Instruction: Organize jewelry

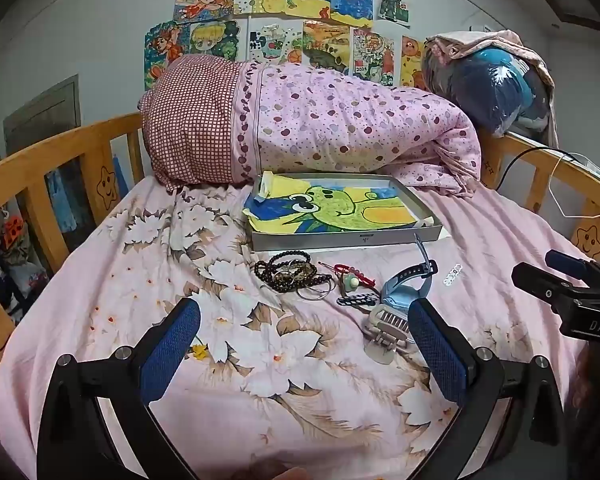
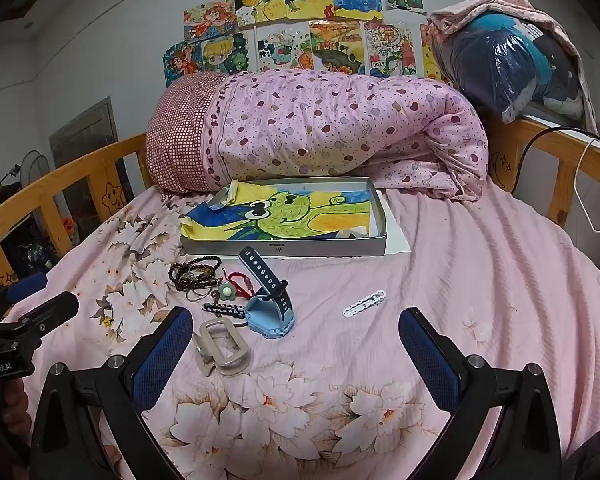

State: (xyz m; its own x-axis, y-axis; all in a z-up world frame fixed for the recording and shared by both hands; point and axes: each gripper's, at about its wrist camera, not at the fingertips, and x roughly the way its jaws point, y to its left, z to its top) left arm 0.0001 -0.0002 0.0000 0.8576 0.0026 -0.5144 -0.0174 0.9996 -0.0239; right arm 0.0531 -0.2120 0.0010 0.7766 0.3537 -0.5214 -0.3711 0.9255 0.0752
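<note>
Jewelry lies on the pink floral bedsheet in front of a shallow grey box (image 1: 340, 238) (image 2: 284, 249) lined with a frog drawing. There are dark bead bracelets (image 1: 290, 272) (image 2: 196, 274), a red cord bracelet (image 1: 350, 270) (image 2: 240, 282), a blue watch (image 1: 406, 288) (image 2: 270, 304), a beige hair claw (image 1: 384, 328) (image 2: 224, 346), a black-and-white clip (image 1: 356, 300) (image 2: 224, 310) and a white hair clip (image 1: 452, 274) (image 2: 364, 303). My left gripper (image 1: 304, 344) is open and empty, just short of the pile. My right gripper (image 2: 296, 344) is open and empty, near the watch and the claw.
A rolled pink quilt (image 1: 320, 128) (image 2: 332, 132) lies behind the box. Wooden bed rails (image 1: 52, 168) (image 2: 556, 152) run along both sides. A bag of clothes (image 1: 496, 80) (image 2: 512, 60) sits at the back right, with cables by it. Drawings hang on the wall.
</note>
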